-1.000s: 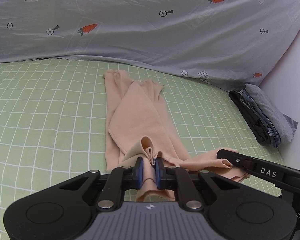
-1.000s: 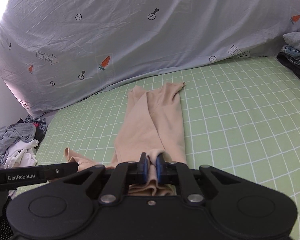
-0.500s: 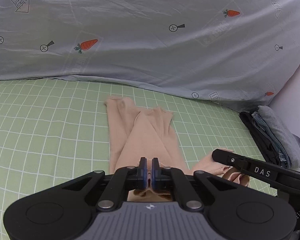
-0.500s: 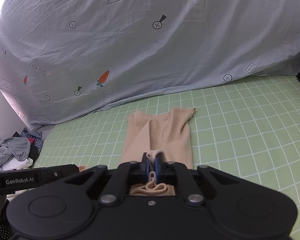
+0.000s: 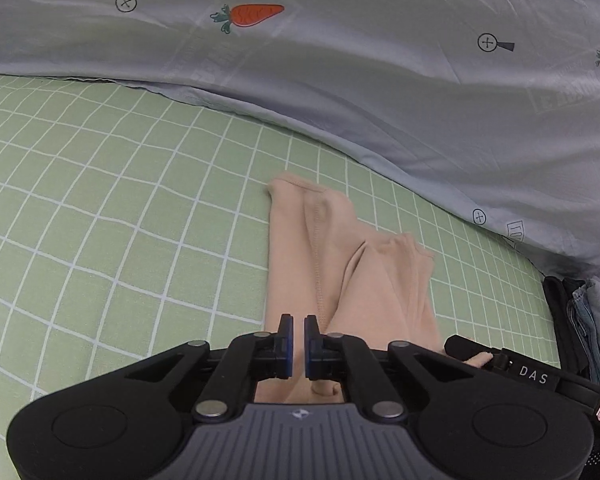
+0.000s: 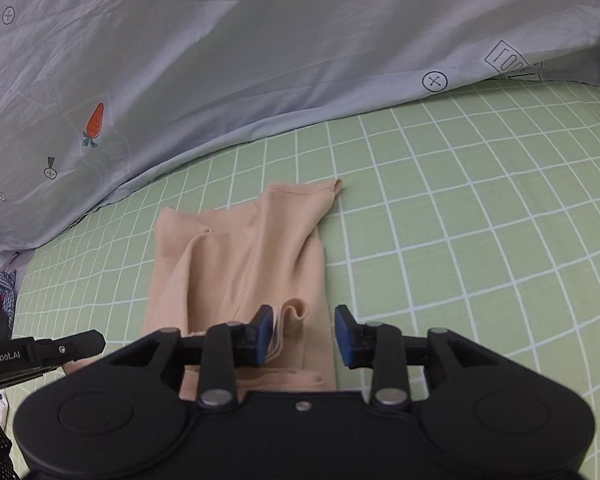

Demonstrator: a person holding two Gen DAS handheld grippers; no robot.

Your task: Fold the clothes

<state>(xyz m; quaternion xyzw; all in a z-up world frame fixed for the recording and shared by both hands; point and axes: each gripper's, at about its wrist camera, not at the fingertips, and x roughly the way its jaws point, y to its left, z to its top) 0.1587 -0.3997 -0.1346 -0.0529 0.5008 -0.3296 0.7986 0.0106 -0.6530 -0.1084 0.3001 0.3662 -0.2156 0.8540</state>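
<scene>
While the beige garment point(image 5: 340, 280) lies lengthwise on the green checked bedsheet point(image 5: 100, 240), already doubled into a narrow strip with its far hem near the grey carrot-print quilt point(image 5: 340, 80), both claws are letting go over its near end. On the left, the left gripper point(image 5: 296, 344) has its jaws opening to a narrow slit; no cloth seems pinched there, though the fabric directly beneath makes that hard to judge. To the right, the right gripper point(image 6: 303, 336) is opening wider, a small upright ridge of fabric standing loose between its pads (apparently just released). So one fold looks laid down; smoothing and probably a further crosswise fold remain.
</scene>
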